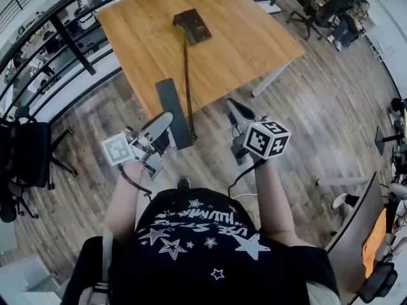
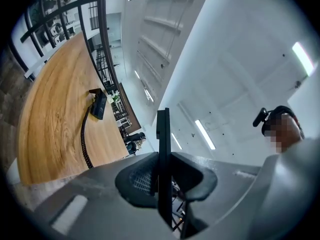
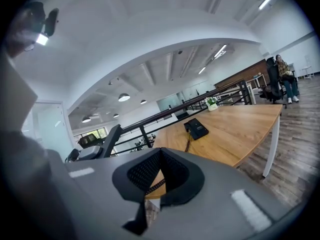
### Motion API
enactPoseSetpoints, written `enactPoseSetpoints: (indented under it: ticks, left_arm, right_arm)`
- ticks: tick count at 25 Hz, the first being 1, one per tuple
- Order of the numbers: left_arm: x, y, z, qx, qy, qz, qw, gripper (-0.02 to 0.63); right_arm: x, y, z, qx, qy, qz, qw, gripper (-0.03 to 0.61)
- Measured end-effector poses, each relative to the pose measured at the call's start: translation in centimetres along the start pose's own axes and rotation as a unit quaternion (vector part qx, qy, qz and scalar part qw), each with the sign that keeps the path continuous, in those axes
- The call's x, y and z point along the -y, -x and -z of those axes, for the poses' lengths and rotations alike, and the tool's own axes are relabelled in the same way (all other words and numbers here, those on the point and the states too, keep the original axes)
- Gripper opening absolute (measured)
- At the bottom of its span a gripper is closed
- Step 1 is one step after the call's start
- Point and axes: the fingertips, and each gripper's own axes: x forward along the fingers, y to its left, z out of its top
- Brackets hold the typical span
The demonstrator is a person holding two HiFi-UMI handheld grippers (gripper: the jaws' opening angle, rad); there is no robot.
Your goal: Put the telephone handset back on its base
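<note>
Closest in, the person's dark shirt (image 1: 197, 234) fills the 6 o'clock edge, with both arms stretched toward 12. The left tongs (image 1: 164, 124) are clamped on the lower end of the telephone handset (image 1: 172, 107), a dark flat slab held in the air at the near edge of the bench (image 1: 254, 43). Its long axis runs nearly 12 to 6. The base (image 1: 193, 25) sits well apart at 12 o'clock from the handset, far back on the bench, its own length leaning about 11 to 5. The coiled cord (image 1: 187, 75) joins the two in a near-straight line. The right tongs (image 1: 240, 114) hang at 3 o'clock of the handset, tips together and holding nothing. Judging from this, the left hand carries the job: straight out toward 12, with little turning needed.
</note>
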Motion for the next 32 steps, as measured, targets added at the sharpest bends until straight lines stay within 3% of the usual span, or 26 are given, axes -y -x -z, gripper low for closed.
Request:
enactPoseSetpoints:
  ticks: [7,13,17,23,32]
  left_arm:
    - [-2.7,-0.7,-1.6,-0.030,-0.014,-0.007,0.9994,0.081]
    - [-3.9,-2.1,-2.0,-0.027,0.009,-0.008,0.9996,0.081]
    - [-6.4,-3.0,-2.7,-0.023,0.010,-0.031,0.9992,0.083]
    - [-9.9,-5.9,-5.3,0.011,0.024,-0.058,0.9980,0.081]
    - [-13.9,-11.7,-10.9,0.047,0.007,-0.089,0.9949,0.081]
  right_arm:
    - [0.7,-3.3,-0.5,0.001,0.021,0.044,0.999,0.002]
    - [2.7,-4.1,-1.1,0.002,0.013,0.060,0.998,0.002]
    - [5.3,-6.2,-1.3,-0.002,0.012,0.063,0.998,0.002]
    - [9.1,-11.0,-3.6,-0.013,0.014,0.036,0.999,0.002]
    - [14.6,-19.0,-9.2,-0.036,0.030,-0.019,0.999,0.002]
